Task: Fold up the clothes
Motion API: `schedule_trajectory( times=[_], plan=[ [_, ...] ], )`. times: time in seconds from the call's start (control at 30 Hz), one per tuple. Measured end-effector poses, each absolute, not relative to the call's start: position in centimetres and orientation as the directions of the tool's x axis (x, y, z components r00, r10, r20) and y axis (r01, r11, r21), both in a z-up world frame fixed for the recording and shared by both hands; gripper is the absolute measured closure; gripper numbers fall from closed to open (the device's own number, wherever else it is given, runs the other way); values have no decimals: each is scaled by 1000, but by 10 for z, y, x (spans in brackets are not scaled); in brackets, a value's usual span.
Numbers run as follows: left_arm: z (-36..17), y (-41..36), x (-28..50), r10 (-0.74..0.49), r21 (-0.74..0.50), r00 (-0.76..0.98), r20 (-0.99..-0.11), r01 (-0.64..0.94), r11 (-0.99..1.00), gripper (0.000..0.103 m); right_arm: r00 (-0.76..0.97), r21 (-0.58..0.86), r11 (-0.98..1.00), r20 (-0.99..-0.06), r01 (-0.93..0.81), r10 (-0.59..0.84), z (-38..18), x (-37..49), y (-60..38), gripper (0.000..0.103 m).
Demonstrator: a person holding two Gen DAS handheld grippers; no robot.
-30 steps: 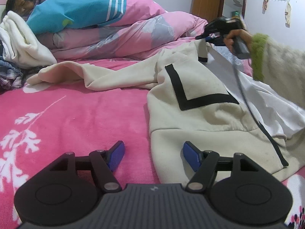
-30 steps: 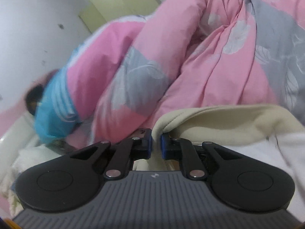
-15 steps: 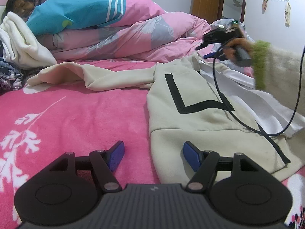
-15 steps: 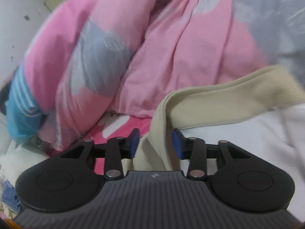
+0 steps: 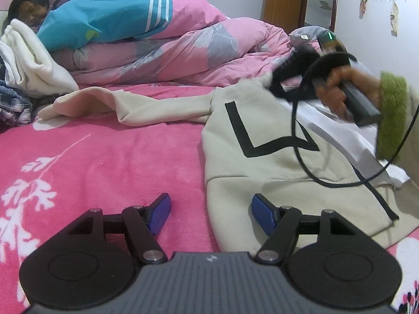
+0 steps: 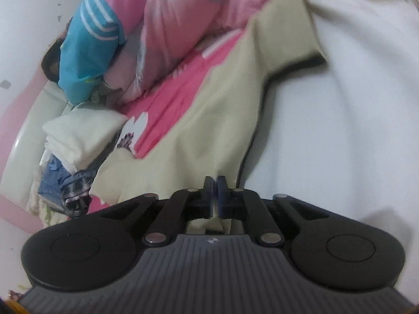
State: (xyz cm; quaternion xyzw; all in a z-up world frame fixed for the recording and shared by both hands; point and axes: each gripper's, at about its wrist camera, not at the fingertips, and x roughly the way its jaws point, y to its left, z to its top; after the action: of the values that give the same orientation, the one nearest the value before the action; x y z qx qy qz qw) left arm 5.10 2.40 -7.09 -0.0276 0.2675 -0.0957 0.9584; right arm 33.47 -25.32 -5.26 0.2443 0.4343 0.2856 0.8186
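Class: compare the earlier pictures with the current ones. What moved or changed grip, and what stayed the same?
The right gripper opened off the cream sweatshirt's raised far edge, dropped lower over the garment, and now its pads are shut on a pinch of the cream fabric. The left gripper stayed open and still above the pink blanket.

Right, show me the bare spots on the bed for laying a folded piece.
Free: the pink blanket between the cream jacket and the clothes pile, in front of the jacket's sleeve. Crowded: the pink quilt along the far side, the pile at the far left, and the jacket under the right gripper.
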Motion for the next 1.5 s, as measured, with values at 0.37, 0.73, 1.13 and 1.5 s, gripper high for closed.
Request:
schedule_trajectory(
  times=[0.37, 0.73, 1.13, 1.5],
  plan=[
    [-71, 20, 49, -178, -76, 842, -508, 162, 984, 33, 619, 108, 804, -582, -585, 528, -19, 289, -158, 77],
    [-70, 21, 48, -185, -83, 842, -507, 166, 983, 32, 725, 612, 773, -455, -166, 516, -40, 334, -311, 62],
    [-71, 21, 48, -185, -82, 841, -508, 167, 983, 32, 723, 702, 706, -441, -91, 532, -86, 388, -299, 103],
    [-70, 21, 48, -186, -83, 842, -507, 167, 982, 32, 749, 656, 741, -416, -146, 516, -59, 365, -320, 92]
  ],
)
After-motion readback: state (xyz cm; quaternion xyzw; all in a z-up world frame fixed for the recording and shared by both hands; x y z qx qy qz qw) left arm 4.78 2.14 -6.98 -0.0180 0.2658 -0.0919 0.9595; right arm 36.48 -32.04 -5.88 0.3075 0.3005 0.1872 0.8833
